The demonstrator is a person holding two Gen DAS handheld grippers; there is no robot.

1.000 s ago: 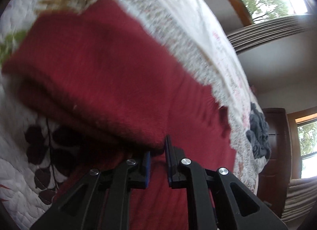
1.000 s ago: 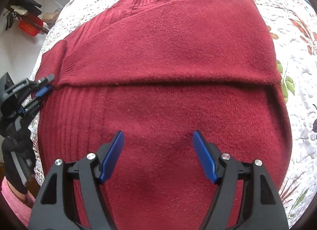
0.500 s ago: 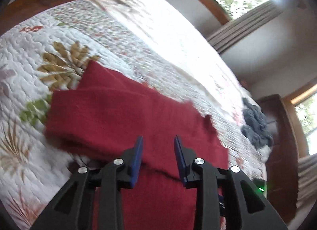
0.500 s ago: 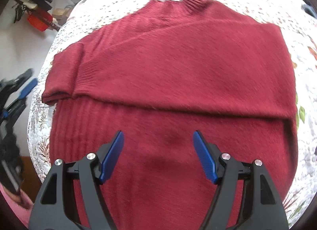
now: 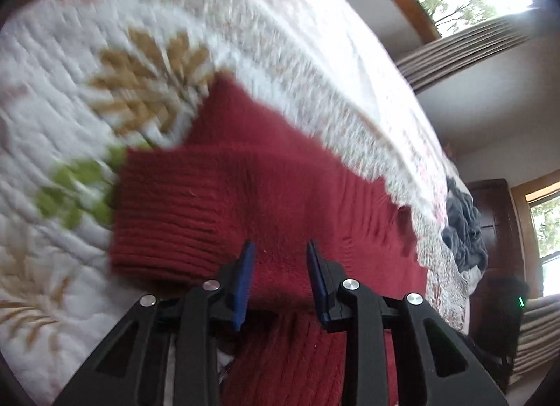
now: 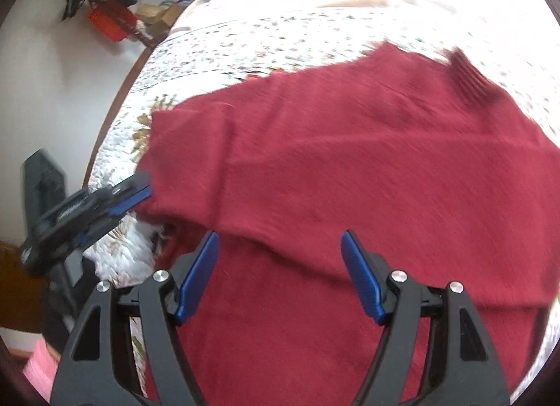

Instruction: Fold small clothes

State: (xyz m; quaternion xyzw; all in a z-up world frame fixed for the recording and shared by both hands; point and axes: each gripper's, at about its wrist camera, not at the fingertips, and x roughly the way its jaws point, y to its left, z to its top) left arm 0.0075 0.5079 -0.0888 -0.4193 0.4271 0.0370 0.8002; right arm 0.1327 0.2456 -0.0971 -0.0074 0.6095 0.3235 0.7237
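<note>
The left gripper (image 5: 278, 280) is hovering low over the folded-in sleeve cuff (image 5: 168, 231) of a dark red sweater (image 6: 350, 168), its blue pads parted with nothing between them. The right gripper (image 6: 280, 273) is floating wide open and empty above the sweater's lower body. The sweater is lying on a white floral quilt (image 5: 105, 56) covering a bed, with one sleeve folded across the chest and the ribbed collar (image 6: 469, 80) at the far end. The knit looks soft, thick and fairly light, so it is likely to sag and drape once lifted. Pinching through the ribbed hem corners or the doubled sleeve edge would probably hold best. A grey garment (image 5: 462, 227) is lying well apart near the bed's edge.
</note>
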